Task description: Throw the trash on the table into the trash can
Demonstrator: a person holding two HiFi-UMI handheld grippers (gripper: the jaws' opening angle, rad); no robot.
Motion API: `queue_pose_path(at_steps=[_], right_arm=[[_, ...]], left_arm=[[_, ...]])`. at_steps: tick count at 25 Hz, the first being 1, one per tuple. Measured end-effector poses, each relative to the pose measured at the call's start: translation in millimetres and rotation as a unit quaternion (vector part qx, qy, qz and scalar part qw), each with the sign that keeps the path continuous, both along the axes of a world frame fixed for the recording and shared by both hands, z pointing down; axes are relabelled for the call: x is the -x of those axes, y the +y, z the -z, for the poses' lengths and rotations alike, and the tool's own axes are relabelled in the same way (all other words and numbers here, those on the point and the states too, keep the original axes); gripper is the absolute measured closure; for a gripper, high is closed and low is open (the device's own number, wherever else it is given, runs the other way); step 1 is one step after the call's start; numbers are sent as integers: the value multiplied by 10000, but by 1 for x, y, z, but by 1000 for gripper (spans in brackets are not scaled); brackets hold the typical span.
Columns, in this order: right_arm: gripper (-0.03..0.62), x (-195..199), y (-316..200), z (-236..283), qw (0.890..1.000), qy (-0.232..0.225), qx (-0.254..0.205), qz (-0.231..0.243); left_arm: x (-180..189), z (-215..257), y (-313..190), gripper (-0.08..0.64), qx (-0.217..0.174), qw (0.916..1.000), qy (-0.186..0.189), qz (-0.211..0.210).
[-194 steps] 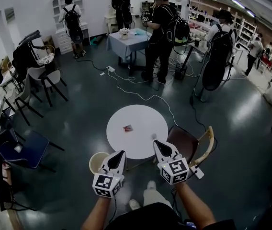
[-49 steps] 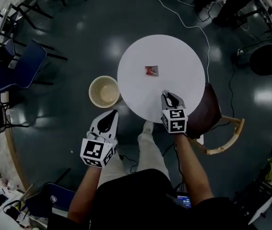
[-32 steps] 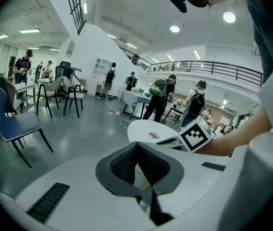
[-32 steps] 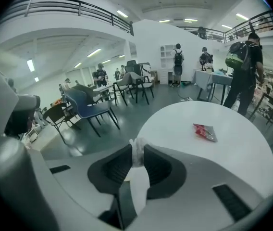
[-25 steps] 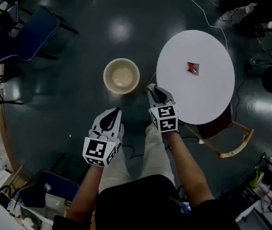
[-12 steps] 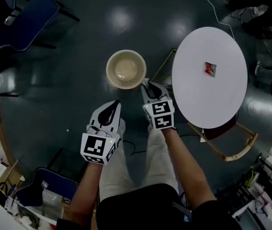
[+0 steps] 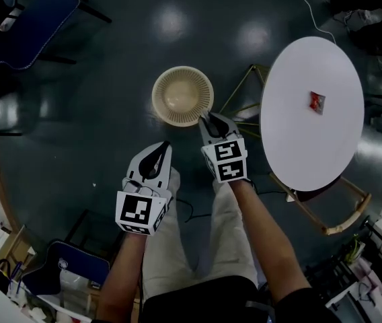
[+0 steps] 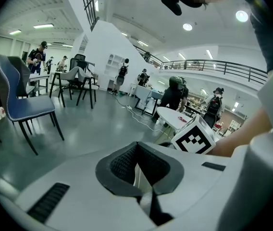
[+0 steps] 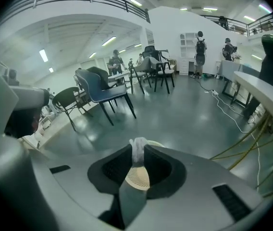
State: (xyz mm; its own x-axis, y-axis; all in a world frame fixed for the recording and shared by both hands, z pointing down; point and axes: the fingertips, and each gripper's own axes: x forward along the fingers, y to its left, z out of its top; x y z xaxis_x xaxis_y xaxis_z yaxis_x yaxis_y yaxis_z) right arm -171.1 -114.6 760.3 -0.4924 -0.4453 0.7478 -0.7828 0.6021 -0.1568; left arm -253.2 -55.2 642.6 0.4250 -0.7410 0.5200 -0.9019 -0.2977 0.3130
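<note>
1. Starting at the left of the head view, a blue chair (image 7: 23, 15) stands on the dark floor, well apart from everything else.
2. Next comes the left gripper (image 7: 157, 155), held over the person's left leg and pointing toward the trash can. In the left gripper view its jaws (image 8: 136, 153) stand together, with only a thin pale sliver between the pads and nothing gripped.
3. The round, cream, ribbed trash can (image 7: 181, 98) sits on the floor between the two grippers' lines, left of the bench.
4. The right gripper (image 7: 210, 120) has its tips right at the can's near rim. In the right gripper view the jaws (image 9: 137, 156) are nearly closed and pinch a small crumpled white scrap of paper (image 9: 138, 147), which sticks up past the tips. The can's ribbed inside (image 9: 137, 178) shows through the gap beneath it.
5. The white round bench (image 7: 298, 133) lies to the right, clear of both grippers.
6. A small red wrapper (image 7: 317, 101) lies on the bench toward its far right side.
7. A wooden-framed chair (image 7: 342, 210) is tucked under the bench's near edge.
</note>
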Motion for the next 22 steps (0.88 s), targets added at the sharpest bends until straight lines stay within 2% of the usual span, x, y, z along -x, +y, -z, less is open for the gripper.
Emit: queue_pose_path(at_steps=[7,12,16,20,22], right_arm=[[505,11,0,-43,9999,121,77,87],[505,13,-1,-73,9997,168,153,92],[505,17,-5,-98,9995,229,211,104],[505,22,-9,-123,9991,284,273,155],[505,25,-10,-134,9989,286,302,211]], left_arm=[[3,-38,-9,551,4,10000,-27,-81],[7,-70,-3,551,184,9998,-73,-67],[9,-92,0,551,224,9993,-261,-164],[7,-108,-3,551,315,9991,-88,-254],[9,-114,-6,551,264,9989,-188,-342]])
